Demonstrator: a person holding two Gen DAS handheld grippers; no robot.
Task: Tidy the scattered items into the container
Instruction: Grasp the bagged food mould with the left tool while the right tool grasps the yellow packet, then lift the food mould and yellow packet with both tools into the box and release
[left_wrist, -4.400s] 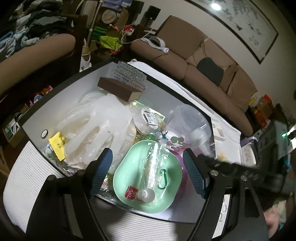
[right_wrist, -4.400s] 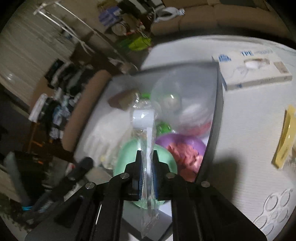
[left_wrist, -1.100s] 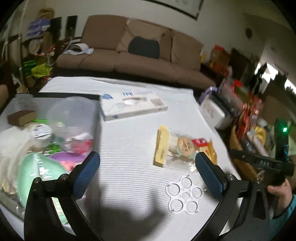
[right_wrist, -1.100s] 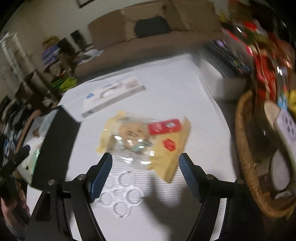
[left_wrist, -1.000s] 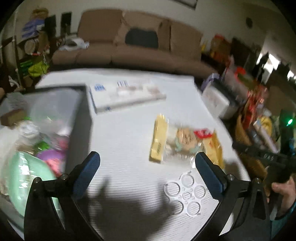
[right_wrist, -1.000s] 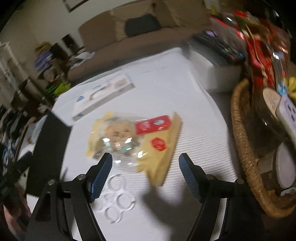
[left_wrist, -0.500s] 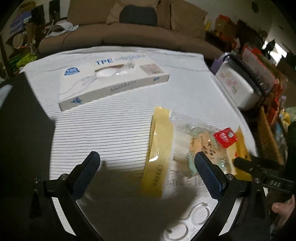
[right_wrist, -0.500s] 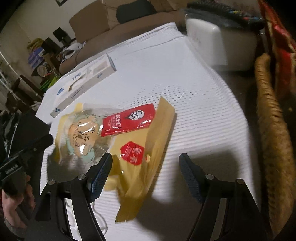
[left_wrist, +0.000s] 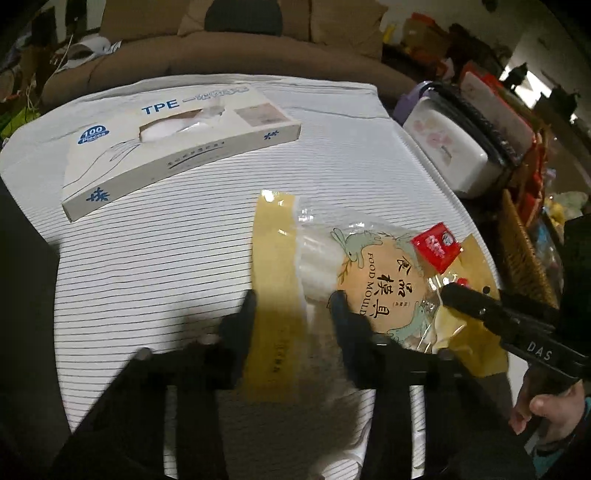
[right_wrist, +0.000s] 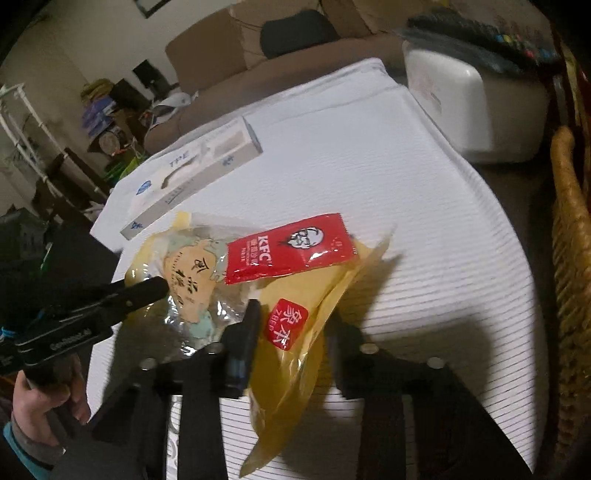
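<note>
Left wrist view: since half a second earlier the left gripper (left_wrist: 293, 306) has narrowed from wide apart; its jaws are closing astride the yellow header strip of the food-mould packet (left_wrist: 369, 280), which lies on the striped tablecloth (left_wrist: 155, 251) near the glove box (left_wrist: 177, 144). Right wrist view: the right gripper (right_wrist: 291, 325) has likewise narrowed, its jaws closing around the yellow pouch (right_wrist: 295, 332) beneath the red KFC sachet (right_wrist: 291, 249); whether either pair's pads already press cannot be told.

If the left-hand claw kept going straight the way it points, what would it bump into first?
Most likely the food mould packet: the left gripper is closing with the packet's yellow edge between its jaws. Depth is hard to judge, but the striped tablecloth lies just beneath.
</note>
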